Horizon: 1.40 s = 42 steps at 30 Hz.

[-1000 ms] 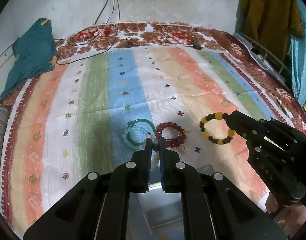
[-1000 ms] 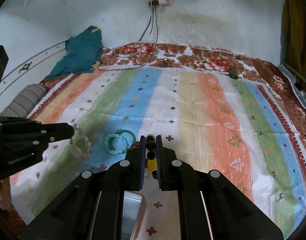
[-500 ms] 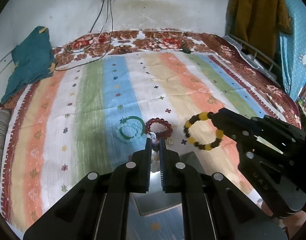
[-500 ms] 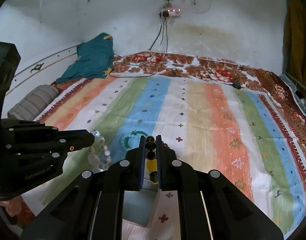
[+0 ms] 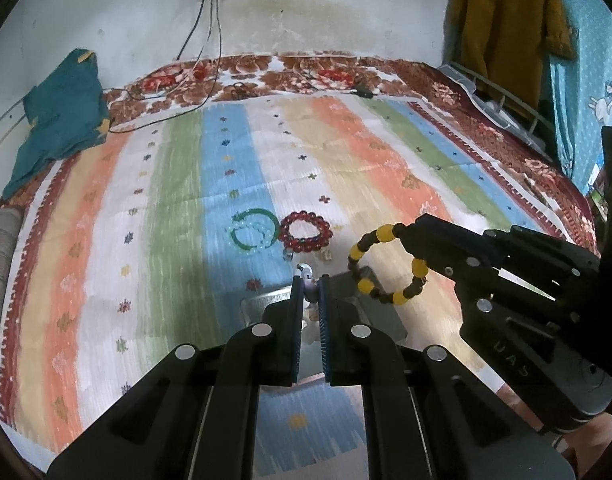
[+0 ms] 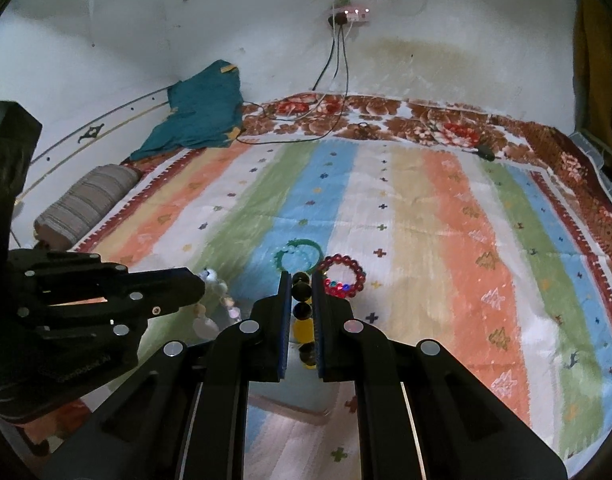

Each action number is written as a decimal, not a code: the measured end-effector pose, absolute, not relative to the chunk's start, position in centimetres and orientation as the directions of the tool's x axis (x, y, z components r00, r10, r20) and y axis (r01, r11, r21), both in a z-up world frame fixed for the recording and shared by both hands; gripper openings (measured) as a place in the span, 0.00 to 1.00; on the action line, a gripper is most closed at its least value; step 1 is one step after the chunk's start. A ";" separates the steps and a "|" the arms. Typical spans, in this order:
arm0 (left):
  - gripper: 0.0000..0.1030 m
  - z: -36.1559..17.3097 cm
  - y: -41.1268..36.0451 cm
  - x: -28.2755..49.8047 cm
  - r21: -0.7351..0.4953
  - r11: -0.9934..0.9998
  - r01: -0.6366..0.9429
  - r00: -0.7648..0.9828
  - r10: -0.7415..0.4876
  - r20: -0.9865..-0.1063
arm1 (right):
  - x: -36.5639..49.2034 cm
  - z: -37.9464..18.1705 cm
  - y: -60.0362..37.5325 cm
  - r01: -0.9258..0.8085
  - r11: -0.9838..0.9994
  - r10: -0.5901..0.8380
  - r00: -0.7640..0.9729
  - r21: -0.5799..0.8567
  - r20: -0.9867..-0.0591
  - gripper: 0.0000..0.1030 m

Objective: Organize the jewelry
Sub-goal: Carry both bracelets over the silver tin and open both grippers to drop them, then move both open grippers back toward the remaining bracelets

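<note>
Beads, yellow and dark, hang as a bracelet [image 5: 387, 264] pinched in the right gripper [image 6: 302, 300], loop dangling over the grey tray [image 5: 379, 312] just below. The left gripper [image 5: 310, 292] is clamped on a pale bracelet [image 6: 214, 304] above that tray too. Red bracelet [image 5: 306, 232] and green bracelet [image 5: 253, 230] lie farther out on the striped bedspread [image 5: 166, 200], straight ahead of both.

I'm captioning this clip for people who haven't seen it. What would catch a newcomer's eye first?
Most striking is the yellow-and-dark beaded bracelet dangling in the air from the right gripper, its jaws shut on the beads. Beside it, the left gripper pinches a pale beaded bracelet. Behind both, a red beaded bracelet and a green bangle lie on the striped bedspread.
</note>
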<state>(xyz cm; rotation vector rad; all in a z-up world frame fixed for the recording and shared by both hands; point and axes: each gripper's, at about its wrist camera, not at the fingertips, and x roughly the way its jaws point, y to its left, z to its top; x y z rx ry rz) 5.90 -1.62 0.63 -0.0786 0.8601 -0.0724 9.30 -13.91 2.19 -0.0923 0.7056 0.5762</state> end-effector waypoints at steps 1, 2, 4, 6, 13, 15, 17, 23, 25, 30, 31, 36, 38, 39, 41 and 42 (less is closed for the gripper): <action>0.07 0.6 -1.6 5.8 -0.102 0.994 0.030 0.648 -0.097 -0.756 | 9.3 2.0 -13.9 -0.534 0.837 0.475 0.604 0.118 -0.640 0.11; 0.07 0.6 -1.5 5.8 -0.103 0.994 0.027 0.647 -0.096 -0.757 | 9.3 1.8 -13.8 -0.538 0.835 0.477 0.597 0.119 -0.645 0.11; 0.08 0.6 -1.4 5.8 -0.096 0.995 0.014 0.644 -0.082 -0.761 | 9.2 1.4 -13.6 -0.545 0.832 0.469 0.589 0.105 -0.658 0.11; 0.10 0.5 -1.2 6.0 -0.075 0.997 -0.009 0.640 -0.052 -0.766 | 9.4 1.1 -13.5 -0.533 0.841 0.450 0.595 0.092 -0.666 0.11; 0.31 0.5 0.3 6.3 -0.086 0.994 -0.066 0.638 -0.024 -0.770 | 10.8 0.1 -14.9 -0.462 0.882 0.392 0.603 0.096 -0.695 0.33; 0.36 0.5 0.7 6.4 -0.093 0.993 -0.079 0.639 -0.021 -0.769 | 11.2 -0.2 -15.1 -0.452 0.886 0.385 0.599 0.101 -0.702 0.34; 0.42 0.4 1.0 6.6 -0.100 0.991 -0.091 0.637 -0.019 -0.771 | 11.5 -0.4 -15.2 -0.444 0.890 0.379 0.598 0.102 -0.706 0.37; 0.51 -0.1 2.0 7.6 -0.108 0.986 -0.131 0.621 -0.003 -0.783 | 12.4 -0.6 -15.5 -0.429 0.897 0.367 0.597 0.103 -0.713 0.45; 0.55 -0.2 2.2 7.8 -0.106 0.984 -0.142 0.617 0.004 -0.787 | 12.8 -0.7 -15.6 -0.424 0.899 0.366 0.594 0.109 -0.716 0.50; 0.60 -0.5 2.6 8.6 -0.097 0.982 -0.160 0.604 0.020 -0.797 | 13.4 -0.8 -15.7 -0.416 0.902 0.362 0.590 0.113 -0.722 0.56; 0.63 -0.6 2.6 8.7 -0.095 0.982 -0.161 0.601 0.021 -0.799 | 13.5 -0.9 -15.7 -0.415 0.903 0.361 0.590 0.113 -0.722 0.57; 0.68 -0.9 2.8 9.4 -0.091 0.982 -0.166 0.591 0.026 -0.806 | 14.0 -0.9 -15.7 -0.420 0.898 0.377 0.580 0.132 -0.722 0.59; 0.70 -0.9 2.9 9.5 -0.090 0.981 -0.169 0.590 0.028 -0.807 | 14.2 -0.9 -15.7 -0.419 0.898 0.380 0.579 0.137 -0.721 0.63; 0.71 -0.9 3.0 9.6 -0.090 0.981 -0.170 0.589 0.028 -0.807 | 14.3 -0.9 -15.7 -0.417 0.898 0.380 0.579 0.139 -0.721 0.65; 0.73 -0.9 3.2 9.8 -0.089 0.981 -0.173 0.589 0.030 -0.808 | 14.6 -0.9 -15.8 -0.411 0.900 0.380 0.578 0.145 -0.723 0.66; 0.73 -1.0 3.3 9.9 -0.088 0.981 -0.175 0.587 0.032 -0.809 | 14.8 -1.0 -15.8 -0.407 0.901 0.378 0.577 0.147 -0.724 0.67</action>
